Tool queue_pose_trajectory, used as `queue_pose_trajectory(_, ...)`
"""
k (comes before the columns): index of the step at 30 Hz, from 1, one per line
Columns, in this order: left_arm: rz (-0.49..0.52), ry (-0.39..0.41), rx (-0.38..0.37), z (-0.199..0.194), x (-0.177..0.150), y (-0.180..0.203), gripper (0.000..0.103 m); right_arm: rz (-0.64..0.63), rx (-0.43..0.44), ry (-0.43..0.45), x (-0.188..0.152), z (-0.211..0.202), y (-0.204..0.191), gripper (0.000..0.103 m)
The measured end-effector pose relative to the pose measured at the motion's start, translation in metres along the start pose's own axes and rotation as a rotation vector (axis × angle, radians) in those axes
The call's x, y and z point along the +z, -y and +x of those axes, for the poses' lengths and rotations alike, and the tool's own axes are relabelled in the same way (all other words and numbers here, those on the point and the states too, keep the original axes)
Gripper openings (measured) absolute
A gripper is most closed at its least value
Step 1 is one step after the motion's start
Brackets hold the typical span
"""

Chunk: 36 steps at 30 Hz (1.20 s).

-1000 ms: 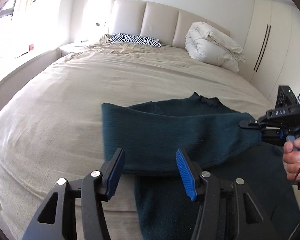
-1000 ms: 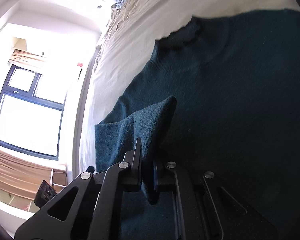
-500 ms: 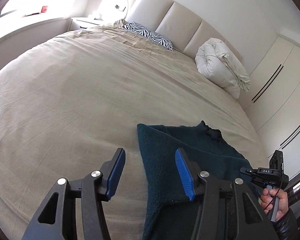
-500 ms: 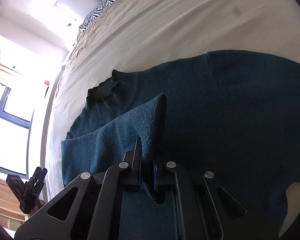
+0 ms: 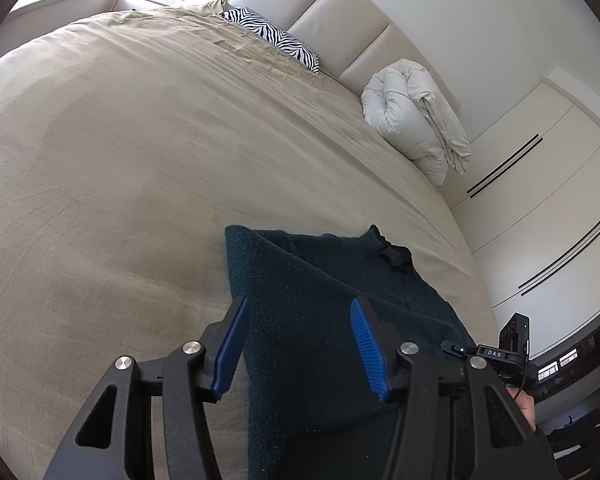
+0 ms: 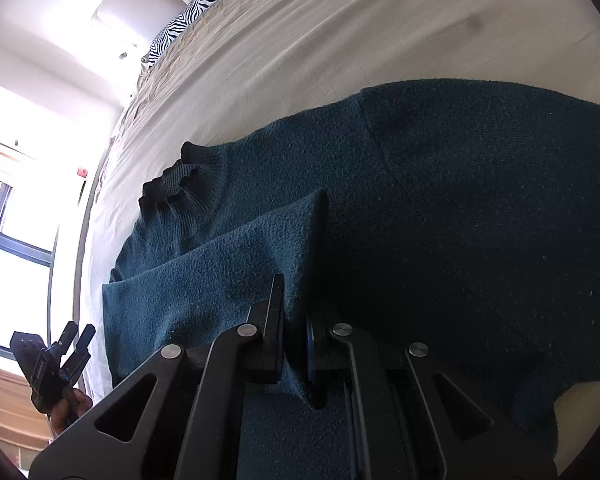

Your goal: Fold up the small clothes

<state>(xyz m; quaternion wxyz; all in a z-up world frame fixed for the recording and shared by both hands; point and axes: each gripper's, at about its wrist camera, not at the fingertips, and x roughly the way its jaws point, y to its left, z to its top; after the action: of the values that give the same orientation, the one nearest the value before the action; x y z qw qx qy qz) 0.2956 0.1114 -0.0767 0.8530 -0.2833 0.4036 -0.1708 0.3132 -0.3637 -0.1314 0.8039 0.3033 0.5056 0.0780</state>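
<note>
Nearest the right wrist camera, the right gripper [image 6: 296, 344] is clamped on a fold of the dark teal knit sweater [image 6: 460, 220]; the pinched piece looks like the end of a sleeve [image 6: 220, 272], drawn across the sweater's body. A second ago the same pinch was held up with the cloth rising steeply in front of the lens; now the sleeve slopes lower and most of the garment shows spread flat on the bed [image 6: 380, 32], ribbed collar [image 6: 172, 184] pointing toward the headboard. That suggests the sleeve has been carried inward over the torso and is close to being laid down, though the jaws have not let go.

In the left wrist view, the left gripper [image 5: 296, 344] hangs with its blue pads [image 5: 364, 344] spread apart and nothing between them. A second ago it faced the lifted cloth squarely; it has since swung so the sweater's near edge lies beneath and just beyond its fingers. It seems ready to pin or smooth the fold, or to take the next edge.

Farther off, the beige bedspread runs bare to a zebra-print pillow [image 5: 276, 40] and a rolled white duvet [image 5: 416, 120] by the padded headboard [image 5: 340, 12], with white wardrobe doors [image 5: 540, 200] to the side.

The fold appears early: one sleeve in, the rest to do.
</note>
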Motion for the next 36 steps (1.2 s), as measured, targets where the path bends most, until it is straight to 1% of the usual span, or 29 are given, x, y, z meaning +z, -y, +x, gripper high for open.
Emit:
queue_pose_trajectory(4,-0.009,-0.017,-0.061,0.008,0.006,-0.003,0.054,0.020,0.036,-0.011,-0.001,0.002,0.010,0.007)
queue_pose_trajectory(6,-0.021,-0.031,-0.105,0.014,0.011,-0.006,0.054,0.027,0.062,-0.014,-0.001,0.004,0.012,0.007)
queue_pose_trajectory(8,-0.031,-0.056,-0.119,0.024,0.014,-0.009,0.054,0.039,0.087,-0.015,-0.001,-0.001,0.019,0.007)
queue_pose_trajectory(11,-0.026,-0.125,-0.088,0.043,0.012,-0.016,0.054,0.054,0.105,-0.014,-0.002,0.002,0.021,0.007)
queue_pose_trajectory(12,-0.010,-0.141,-0.062,0.049,0.010,-0.018,0.046,0.053,0.108,-0.012,-0.002,0.002,0.022,0.007)
queue_pose_trajectory(13,0.007,-0.145,-0.038,0.051,0.009,-0.020,0.035,0.052,0.109,-0.012,-0.002,0.002,0.022,0.007)
queue_pose_trajectory(15,-0.001,-0.141,-0.041,0.052,0.009,-0.025,0.031,0.054,0.116,-0.011,-0.003,0.000,0.024,0.007)
queue_pose_trajectory(16,-0.010,-0.140,-0.047,0.052,0.009,-0.026,0.031,0.056,0.118,-0.011,-0.003,-0.001,0.024,0.007)
queue_pose_trajectory(18,0.003,-0.137,-0.032,0.050,0.007,-0.024,0.031,0.059,0.119,-0.008,-0.005,-0.005,0.025,0.007)
queue_pose_trajectory(20,0.035,-0.142,-0.014,0.047,0.002,-0.015,0.032,0.059,0.115,-0.005,-0.008,-0.006,0.025,0.007)
queue_pose_trajectory(23,0.088,-0.139,0.004,0.036,-0.010,-0.003,0.036,0.070,0.113,0.000,-0.012,-0.010,0.027,0.007)
queue_pose_trajectory(27,0.180,-0.133,0.062,0.021,-0.031,0.013,0.037,0.089,0.103,0.010,-0.017,-0.015,0.030,0.008)
queue_pose_trajectory(29,0.207,-0.139,0.067,0.015,-0.039,0.018,0.037,0.109,0.097,0.016,-0.017,-0.019,0.033,0.008)
queue_pose_trajectory(30,0.222,-0.143,0.080,0.014,-0.043,0.021,0.038,0.120,0.091,0.021,-0.018,-0.021,0.035,0.009)
queue_pose_trajectory(33,0.264,-0.146,0.118,0.005,-0.052,0.028,0.039,0.129,0.059,0.049,-0.017,-0.030,0.039,0.009)
queue_pose_trajectory(36,0.268,-0.129,0.110,-0.011,-0.064,0.039,0.045,0.103,-0.015,0.089,-0.018,-0.044,0.042,0.009)
